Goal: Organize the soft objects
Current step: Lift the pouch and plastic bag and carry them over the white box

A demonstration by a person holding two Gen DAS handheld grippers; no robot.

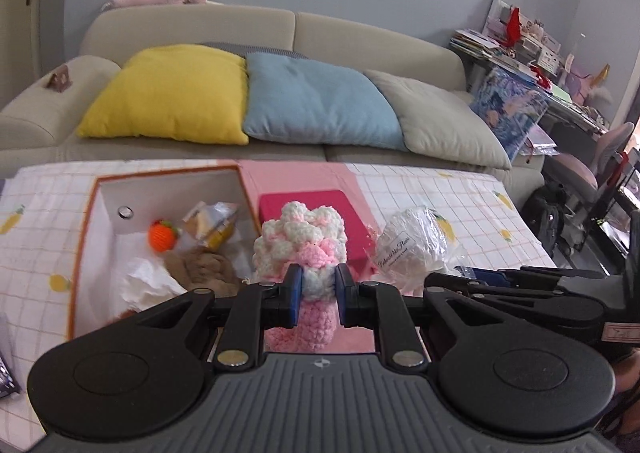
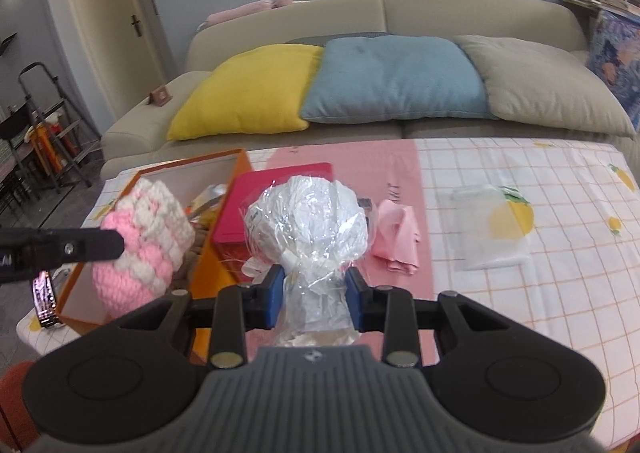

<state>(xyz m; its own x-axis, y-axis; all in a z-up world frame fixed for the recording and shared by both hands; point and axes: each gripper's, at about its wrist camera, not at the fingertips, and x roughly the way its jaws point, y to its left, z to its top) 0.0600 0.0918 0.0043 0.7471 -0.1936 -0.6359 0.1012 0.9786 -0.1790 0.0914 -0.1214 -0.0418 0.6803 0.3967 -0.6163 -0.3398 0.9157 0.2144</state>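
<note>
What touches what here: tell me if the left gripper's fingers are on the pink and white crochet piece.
Touching. The left wrist view shows the left gripper with both blue fingers pressed into the pink and white crochet piece.

Right tongs (image 2: pixel 315 295) clamping plastic-wrapped white bundle (image 2: pixel 306 219), pink-and-white crochet piece (image 2: pixel 144 241) left

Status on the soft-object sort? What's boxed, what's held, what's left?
Boxed: orange knit toy and brown plush in the orange box. In hand: left gripper clamps the pink-white crochet piece; right gripper clamps the wrapped white bundle. Left: pink cloth and clear bag on the table.
</note>
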